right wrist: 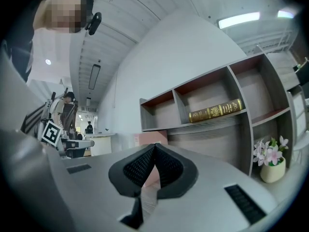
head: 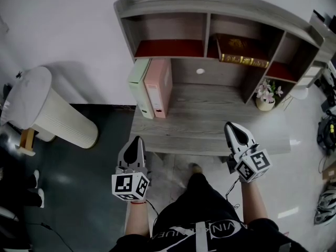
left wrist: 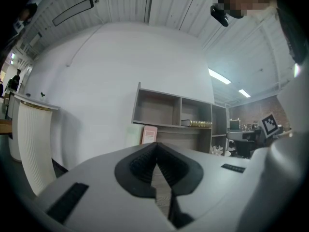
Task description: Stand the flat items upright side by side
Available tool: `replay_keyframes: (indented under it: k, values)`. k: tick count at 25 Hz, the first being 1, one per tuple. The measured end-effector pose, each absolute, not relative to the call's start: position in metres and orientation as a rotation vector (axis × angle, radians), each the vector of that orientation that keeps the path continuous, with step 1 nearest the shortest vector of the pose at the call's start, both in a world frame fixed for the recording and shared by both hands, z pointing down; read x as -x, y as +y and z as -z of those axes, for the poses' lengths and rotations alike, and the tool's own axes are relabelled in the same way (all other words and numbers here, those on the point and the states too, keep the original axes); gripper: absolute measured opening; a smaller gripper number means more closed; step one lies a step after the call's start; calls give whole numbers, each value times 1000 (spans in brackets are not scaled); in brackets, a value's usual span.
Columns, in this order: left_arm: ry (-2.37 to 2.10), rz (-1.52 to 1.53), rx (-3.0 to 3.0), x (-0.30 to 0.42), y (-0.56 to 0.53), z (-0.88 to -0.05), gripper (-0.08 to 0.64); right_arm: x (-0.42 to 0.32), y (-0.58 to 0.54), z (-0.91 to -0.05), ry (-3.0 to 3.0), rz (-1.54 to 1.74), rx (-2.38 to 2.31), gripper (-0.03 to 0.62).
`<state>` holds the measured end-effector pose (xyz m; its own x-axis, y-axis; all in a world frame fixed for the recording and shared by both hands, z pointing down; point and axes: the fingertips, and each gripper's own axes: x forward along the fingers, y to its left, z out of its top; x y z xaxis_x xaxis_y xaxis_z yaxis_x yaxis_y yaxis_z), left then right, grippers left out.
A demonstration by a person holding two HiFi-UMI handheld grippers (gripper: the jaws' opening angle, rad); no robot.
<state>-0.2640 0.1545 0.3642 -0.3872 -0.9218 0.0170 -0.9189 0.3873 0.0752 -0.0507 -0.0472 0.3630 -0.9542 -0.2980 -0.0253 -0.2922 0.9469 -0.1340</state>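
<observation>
Two flat items, green binder (head: 138,87) & pink binder (head: 159,86), stood upright, touching side by side, at desk's (head: 210,127) left rear. Left gripper (head: 138,140) & right gripper (head: 231,126) were both closed w/ nothing btwn jaws, near desk's front edge. Gold-trimmed book (head: 240,50) lay flat on shelf (head: 170,49).

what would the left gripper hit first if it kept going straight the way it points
Likely the pink binder standing on the desk; it shows right over the tips of the left gripper. Depth is unclear.
</observation>
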Motion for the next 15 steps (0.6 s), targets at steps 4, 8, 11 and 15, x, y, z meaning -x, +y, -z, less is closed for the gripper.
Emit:
replay_keyframes:
  k: [4,8,11,15]
  values:
    - [-2564,82,-1710,264,158,-365,3,50,-43,-363,3063,196,472,9]
    - [-2567,90,-1697,267,164,-365,3,52,-38,-361,3068,191,459,9]
    - [-2571,94,-1682,268,169,-367,3,54,-35,-361,3071,188,448,9]
    - [-2572,91,-1671,269,173,-368,3,58,-31,-362,3080,185,435,9]
